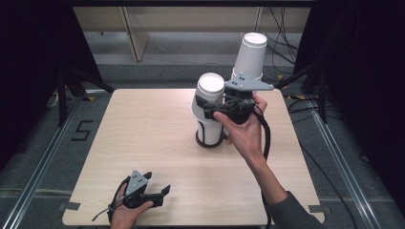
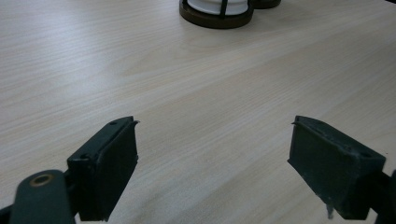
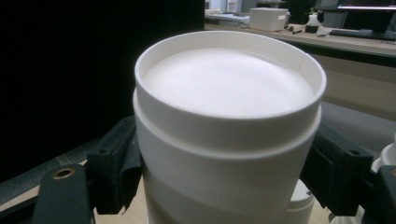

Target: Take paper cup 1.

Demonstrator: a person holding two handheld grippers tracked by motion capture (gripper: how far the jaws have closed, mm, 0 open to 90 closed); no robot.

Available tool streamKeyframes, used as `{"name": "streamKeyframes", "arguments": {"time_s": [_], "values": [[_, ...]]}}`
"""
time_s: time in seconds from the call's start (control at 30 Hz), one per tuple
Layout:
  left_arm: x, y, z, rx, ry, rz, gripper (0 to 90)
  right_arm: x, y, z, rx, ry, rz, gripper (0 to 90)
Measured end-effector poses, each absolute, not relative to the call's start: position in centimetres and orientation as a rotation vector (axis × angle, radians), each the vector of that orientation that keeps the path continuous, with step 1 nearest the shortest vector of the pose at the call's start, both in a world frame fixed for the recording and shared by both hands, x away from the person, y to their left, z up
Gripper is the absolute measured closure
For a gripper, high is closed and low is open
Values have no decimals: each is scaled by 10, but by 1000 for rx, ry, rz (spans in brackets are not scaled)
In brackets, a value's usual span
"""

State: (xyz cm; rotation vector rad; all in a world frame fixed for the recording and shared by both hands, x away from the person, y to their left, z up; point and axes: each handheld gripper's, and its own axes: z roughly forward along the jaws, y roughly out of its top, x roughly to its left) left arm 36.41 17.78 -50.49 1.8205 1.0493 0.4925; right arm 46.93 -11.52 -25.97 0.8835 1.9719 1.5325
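An upside-down white paper cup (image 3: pixel 224 121) sits between the jaws of my right gripper (image 3: pixel 224 182), which is shut on its sides. From above, that cup (image 1: pixel 210 88) tops a stack of white cups in a dark round holder (image 1: pixel 208 141) at the table's middle back. My right gripper (image 1: pixel 204 108) reaches it from the right. A second, taller cup stack (image 1: pixel 251 53) rises just behind, leaning slightly. My left gripper (image 1: pixel 160 183) rests near the table's front left edge. Its jaws stand open over bare wood (image 2: pixel 212 154), with nothing between them.
The light wooden table (image 1: pixel 143 129) has bare surface on its left and front. Dark stands and cables flank it on both sides, and shelving stands behind. The holder's rim (image 2: pixel 215 17) lies far ahead of the left jaws.
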Motion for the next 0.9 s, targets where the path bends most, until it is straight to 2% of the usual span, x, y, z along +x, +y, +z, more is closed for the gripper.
{"name": "streamKeyframes", "arguments": {"time_s": [0.53, 0.9], "values": [[365, 178, -505, 1832, 1053, 499, 148, 438, -110, -315, 815, 2101, 1587, 224], [364, 178, -505, 1823, 1046, 497, 148, 433, -112, -356, 841, 2185, 1603, 223]]}}
